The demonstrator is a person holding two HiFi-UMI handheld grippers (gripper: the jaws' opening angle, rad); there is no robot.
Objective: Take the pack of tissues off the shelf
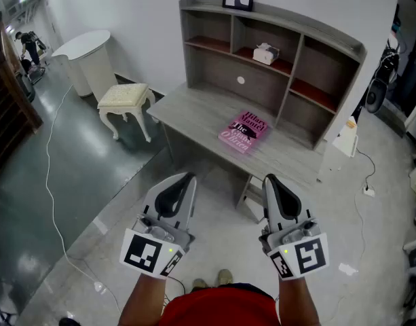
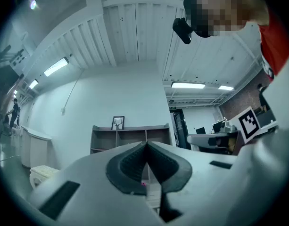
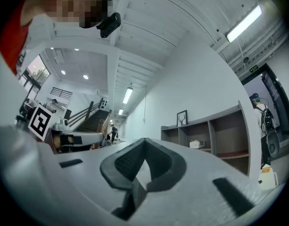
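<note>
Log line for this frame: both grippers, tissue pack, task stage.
left gripper shut, empty | right gripper shut, empty | tissue pack on shelf, untouched | stage: before reach

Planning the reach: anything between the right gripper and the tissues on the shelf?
Nothing visible. The tissues sit in the shelf's open upper middle bay. The book lies flat on the desk, below the path. The right gripper is shut, short of the desk.

Left claw (image 1: 182, 179) and right claw (image 1: 270, 180) held level side by side, jaws closed, empty.
</note>
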